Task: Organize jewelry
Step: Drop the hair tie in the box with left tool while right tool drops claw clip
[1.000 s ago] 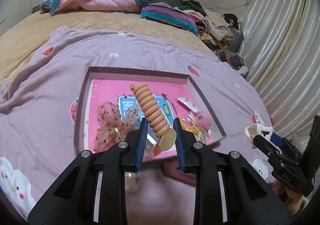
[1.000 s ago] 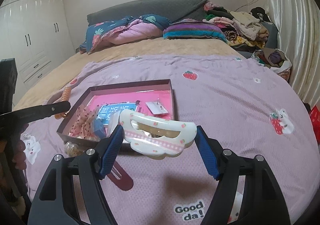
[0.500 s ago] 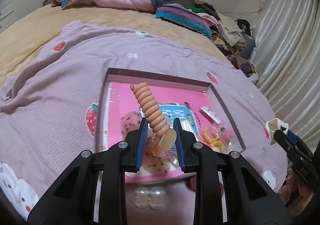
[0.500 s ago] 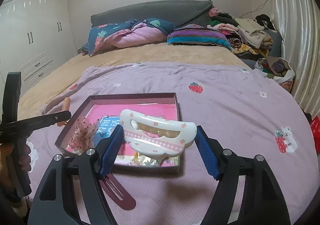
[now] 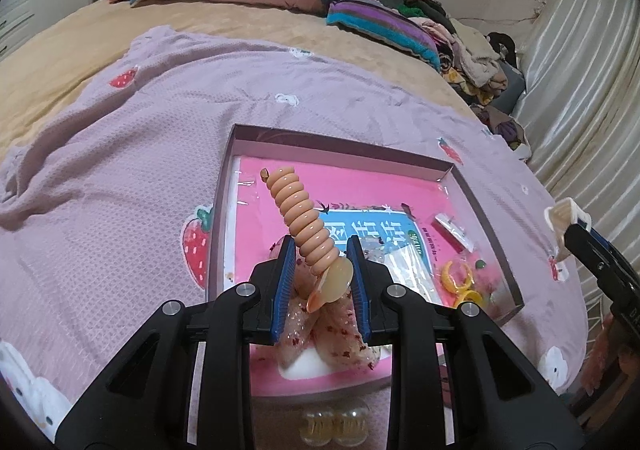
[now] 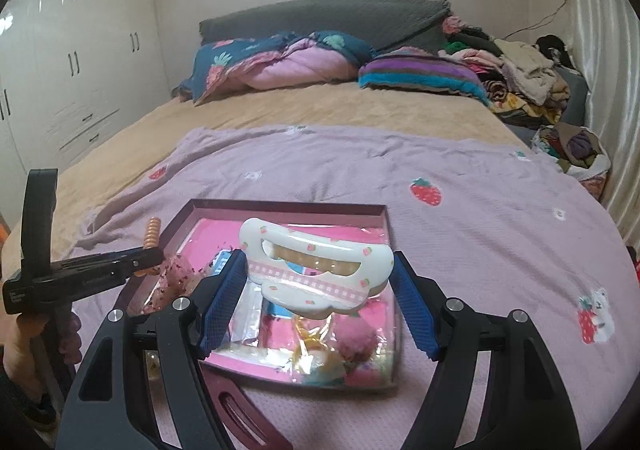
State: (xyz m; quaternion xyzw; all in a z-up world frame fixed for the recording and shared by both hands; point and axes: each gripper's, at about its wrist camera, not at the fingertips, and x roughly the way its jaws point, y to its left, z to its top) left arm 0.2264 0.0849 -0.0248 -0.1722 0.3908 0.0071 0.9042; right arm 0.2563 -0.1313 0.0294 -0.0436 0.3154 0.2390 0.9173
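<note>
I am holding my left gripper (image 5: 320, 274) clamped on a peach spiral hair clip (image 5: 304, 226), whose coiled length is sticking up toward 11 o'clock from between the blue pads, over the near left part of the shallow box (image 5: 344, 138). The box is lying on the lilac strawberry blanket (image 5: 120, 170) and is lined with a pink sheet; inside it I am seeing a speckled sheer scrunchie (image 5: 336, 334) just under my left pads, yellow rings (image 5: 460, 282) at about 4 o'clock in the box, and a small carded pair of earrings (image 5: 452, 226) at 3 o'clock. My right gripper (image 6: 320, 290) is gripping a white cloud-shaped claw clip (image 6: 316, 270) by its two ends, hanging it over the near half of the box. At 9 o'clock in the right view my left gripper is showing side-on. Two clear beads (image 5: 336, 426) are resting on the blanket at 6 o'clock, just outside the box's near edge.
</note>
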